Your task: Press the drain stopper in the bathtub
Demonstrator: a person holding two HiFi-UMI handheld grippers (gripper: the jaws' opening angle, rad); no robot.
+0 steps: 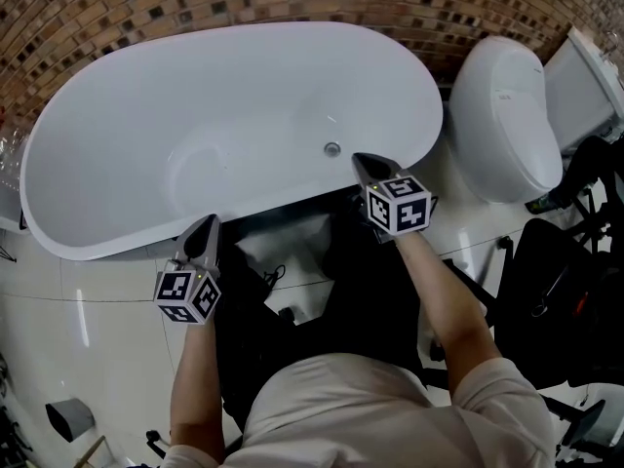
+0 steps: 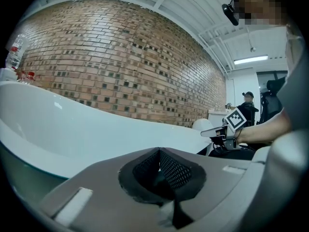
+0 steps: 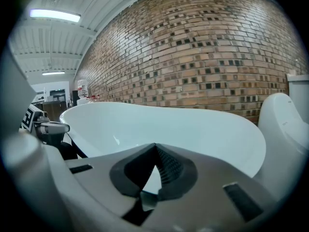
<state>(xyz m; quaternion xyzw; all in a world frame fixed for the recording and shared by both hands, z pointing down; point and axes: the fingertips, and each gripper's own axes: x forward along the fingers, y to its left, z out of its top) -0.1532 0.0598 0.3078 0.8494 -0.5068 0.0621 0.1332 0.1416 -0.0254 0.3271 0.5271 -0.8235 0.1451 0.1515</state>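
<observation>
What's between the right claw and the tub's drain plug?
Head view: only bare wall of the white oval bathtub separates the right gripper from the round metal drain stopper.

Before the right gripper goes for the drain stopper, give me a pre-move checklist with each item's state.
1. Drain stopper in view on the bathtub floor: ok.
2. Right gripper shut and empty, fit for pressing: ok.
3. Right gripper tip on the stopper: not ok; it is by the near rim, apart from it.
4. Left gripper out of the way at the near rim, shut and empty: ok.
5. Stopper up or already pressed down: cannot tell.
</observation>
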